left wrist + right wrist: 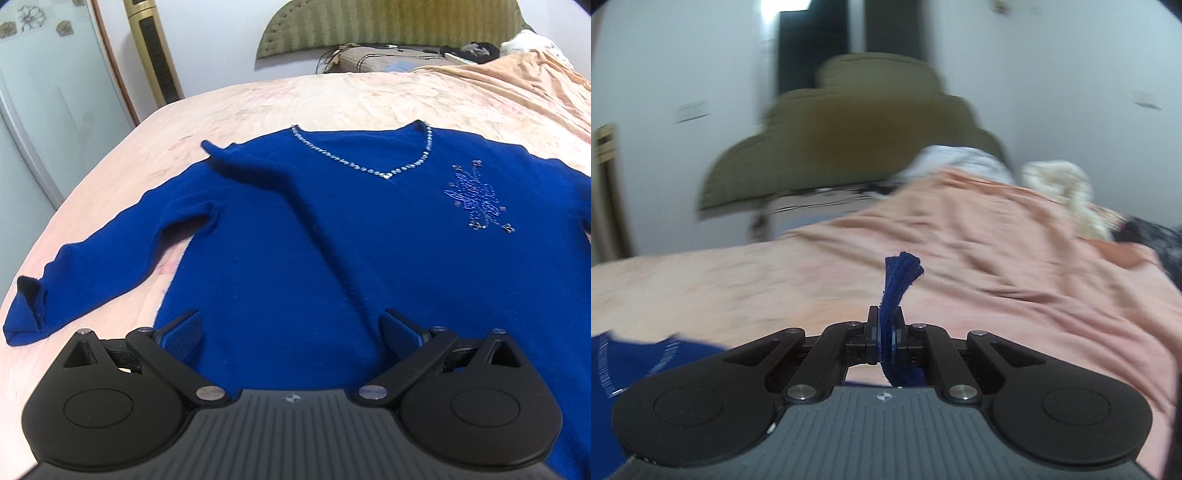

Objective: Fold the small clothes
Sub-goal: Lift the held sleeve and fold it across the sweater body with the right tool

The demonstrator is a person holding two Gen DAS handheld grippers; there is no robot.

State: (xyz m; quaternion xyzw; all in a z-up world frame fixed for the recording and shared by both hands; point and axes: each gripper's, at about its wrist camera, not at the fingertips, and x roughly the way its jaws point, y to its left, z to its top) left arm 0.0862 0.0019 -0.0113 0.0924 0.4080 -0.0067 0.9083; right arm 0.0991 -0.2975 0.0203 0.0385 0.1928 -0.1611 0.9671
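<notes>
A royal-blue V-neck sweater (314, 229) lies face up on the bed, with a rhinestone neckline and a beaded flower on its chest. Its left sleeve (92, 273) stretches out to the left, cuff near the bed's edge. My left gripper (291, 332) is open and empty, hovering over the sweater's lower body. My right gripper (885, 332) is shut on a bunched edge of the sweater (899, 284), which sticks up between the pads. More of the sweater shows at the lower left of the right wrist view (624, 369), which is blurred.
The bed has a peach-pink cover (295, 99), rumpled towards the right (997, 251). An olive padded headboard (388, 26) and pillows (373, 59) stand at the far end. A gold-framed tower unit (153, 51) and a glass door (44, 110) are left of the bed.
</notes>
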